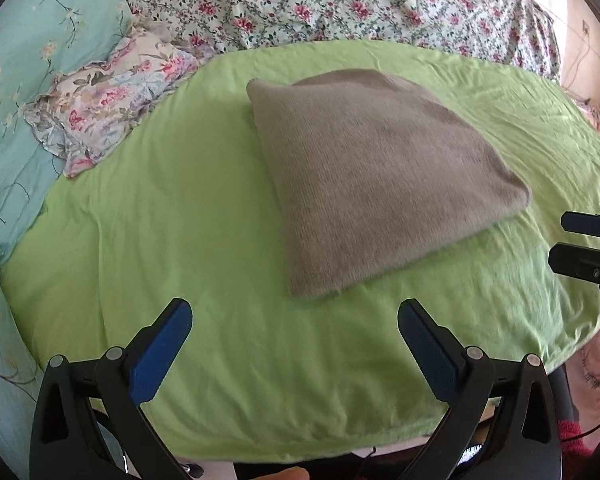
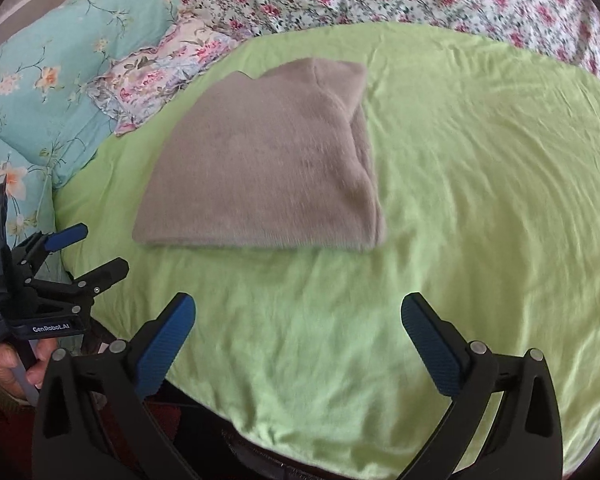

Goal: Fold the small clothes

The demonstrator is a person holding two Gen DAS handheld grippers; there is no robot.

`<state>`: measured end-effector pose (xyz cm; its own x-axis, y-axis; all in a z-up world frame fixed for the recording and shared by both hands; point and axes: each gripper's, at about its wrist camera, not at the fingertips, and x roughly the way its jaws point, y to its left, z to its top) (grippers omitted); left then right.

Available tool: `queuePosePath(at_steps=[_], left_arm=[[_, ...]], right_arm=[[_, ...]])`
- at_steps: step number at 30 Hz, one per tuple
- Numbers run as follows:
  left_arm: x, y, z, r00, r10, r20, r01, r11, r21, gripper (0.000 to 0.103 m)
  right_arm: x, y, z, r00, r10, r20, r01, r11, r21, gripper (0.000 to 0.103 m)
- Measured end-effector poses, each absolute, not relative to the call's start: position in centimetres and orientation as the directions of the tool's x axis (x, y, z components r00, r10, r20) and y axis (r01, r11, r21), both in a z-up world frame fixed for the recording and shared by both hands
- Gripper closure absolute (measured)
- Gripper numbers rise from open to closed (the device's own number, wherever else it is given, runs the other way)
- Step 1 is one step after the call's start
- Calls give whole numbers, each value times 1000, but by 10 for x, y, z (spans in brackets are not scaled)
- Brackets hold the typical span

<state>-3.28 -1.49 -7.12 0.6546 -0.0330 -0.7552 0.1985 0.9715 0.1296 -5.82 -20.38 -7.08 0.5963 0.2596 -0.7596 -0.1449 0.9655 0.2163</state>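
A grey-brown knitted garment (image 1: 376,168) lies folded into a thick flat square on the lime-green sheet (image 1: 204,216). In the right wrist view the same garment (image 2: 268,164) sits up and left of centre. My left gripper (image 1: 296,316) stands open over bare sheet, just short of the garment's near corner, nothing between its blue pads. My right gripper (image 2: 298,312) is open too, nearer than the garment's front edge, with empty jaws. Each gripper shows in the other's view: the right one (image 1: 560,240) at the right edge, the left one (image 2: 100,252) at the left, held by a hand (image 2: 8,364).
A floral quilt (image 1: 340,4) is heaped along the far side of the bed. A teal flowered duvet (image 1: 40,60) and a small frilled floral pillow (image 1: 112,96) lie at the left. The green sheet's (image 2: 480,200) front edge drops off near the grippers.
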Motion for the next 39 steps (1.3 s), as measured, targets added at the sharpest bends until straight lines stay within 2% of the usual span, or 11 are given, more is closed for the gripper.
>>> queuePosePath(at_steps=[6,19,39], left_arm=[[-19,-14,-59,670,-39,-741,181,977,112,0],[-7,-24,-50,672,29,-740,129,979,156,0],[20,-22,-41,684,77,-726,75,982,175,0]], right_arm=[[-40,-192,-63,596,270,-756,-183,963,199,0],[-26,-181,-57,577,269,-771,-222,960,169,0],[2,-179,-38,593,234,-771,-214,968,129,0]])
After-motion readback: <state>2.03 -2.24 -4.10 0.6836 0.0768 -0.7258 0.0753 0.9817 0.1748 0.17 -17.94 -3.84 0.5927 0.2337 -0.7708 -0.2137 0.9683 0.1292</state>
